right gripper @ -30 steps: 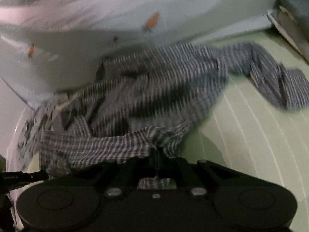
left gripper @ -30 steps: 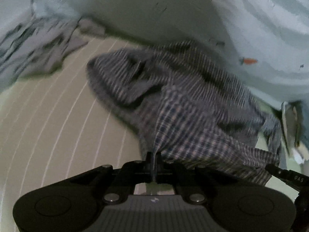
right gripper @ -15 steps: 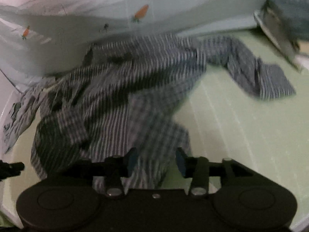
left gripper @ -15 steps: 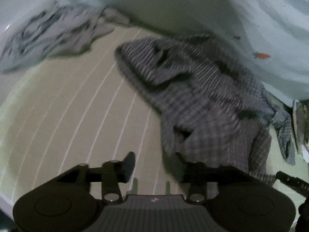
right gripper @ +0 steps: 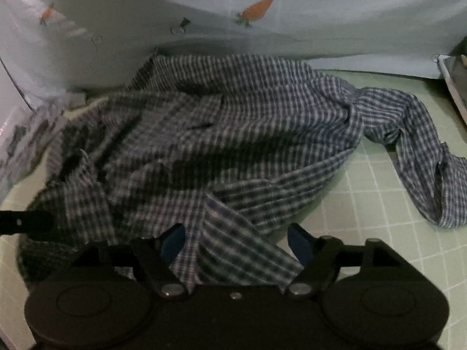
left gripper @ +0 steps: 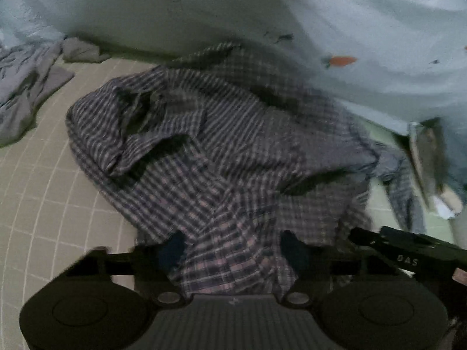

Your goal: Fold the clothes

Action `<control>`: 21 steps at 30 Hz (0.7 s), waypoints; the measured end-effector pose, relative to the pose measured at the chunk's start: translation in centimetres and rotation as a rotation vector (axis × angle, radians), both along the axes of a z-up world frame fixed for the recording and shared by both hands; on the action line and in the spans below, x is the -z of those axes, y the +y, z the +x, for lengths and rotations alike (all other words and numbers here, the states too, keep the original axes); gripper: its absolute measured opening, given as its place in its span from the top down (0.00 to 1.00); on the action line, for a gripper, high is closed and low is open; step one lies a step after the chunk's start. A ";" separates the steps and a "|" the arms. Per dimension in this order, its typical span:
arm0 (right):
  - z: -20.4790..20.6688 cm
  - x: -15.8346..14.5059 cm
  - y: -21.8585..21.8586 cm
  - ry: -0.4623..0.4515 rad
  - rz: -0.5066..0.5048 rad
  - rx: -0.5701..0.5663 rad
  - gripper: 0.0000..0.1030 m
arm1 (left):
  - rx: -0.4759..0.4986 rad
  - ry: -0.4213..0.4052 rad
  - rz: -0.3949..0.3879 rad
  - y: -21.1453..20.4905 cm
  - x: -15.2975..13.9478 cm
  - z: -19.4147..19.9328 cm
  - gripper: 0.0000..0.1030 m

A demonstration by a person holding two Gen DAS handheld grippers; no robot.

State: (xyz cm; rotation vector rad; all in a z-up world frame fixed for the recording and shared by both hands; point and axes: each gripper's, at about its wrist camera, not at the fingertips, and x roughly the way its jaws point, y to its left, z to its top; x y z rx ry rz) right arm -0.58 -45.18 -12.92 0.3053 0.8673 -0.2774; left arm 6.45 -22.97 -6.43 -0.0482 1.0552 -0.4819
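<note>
Now both pairs of tongs stand wide apart, gripping nothing. The checked shirt [left gripper: 221,145] lies crumpled on the green gridded bed sheet [left gripper: 43,180], its near hem running in between the spread fingers of the left tongs [left gripper: 233,248]. In the right wrist view the same shirt [right gripper: 233,134] reaches between the fingers of the right tongs [right gripper: 236,240], one sleeve [right gripper: 423,157] trailing out to the right. A pale carrot-print cover [right gripper: 321,14] rises behind, and a grey patterned garment [left gripper: 26,87] lies at far left.
</note>
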 end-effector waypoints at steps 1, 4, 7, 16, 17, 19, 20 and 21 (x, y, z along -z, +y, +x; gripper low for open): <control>-0.1 0.1 0.0 0.005 0.004 0.001 0.49 | -0.018 0.012 -0.004 0.4 0.3 -0.1 0.80; -1.5 0.1 -0.8 0.014 0.025 0.041 0.95 | -0.086 0.008 -0.031 2.5 0.3 -0.7 0.95; -4.8 -0.6 -1.8 -0.005 0.007 0.138 0.98 | -0.189 -0.036 0.006 6.0 -0.7 -2.6 0.95; -12.6 0.8 -3.7 0.062 0.091 0.351 0.78 | -0.535 0.131 0.098 16.4 2.5 -7.9 0.87; -12.7 0.8 -3.7 0.064 0.099 0.364 0.66 | -0.549 0.138 0.097 16.8 2.6 -7.9 0.78; -12.9 0.8 -3.8 0.050 0.123 0.391 0.52 | -0.563 0.112 0.077 17.1 2.4 -7.7 0.54; -12.8 0.8 -4.0 0.048 0.133 0.395 0.46 | -0.562 0.087 0.078 17.2 2.3 -7.5 0.39; -12.6 0.9 -4.0 0.052 0.136 0.397 0.42 | -0.553 0.058 0.087 17.2 2.1 -7.2 0.33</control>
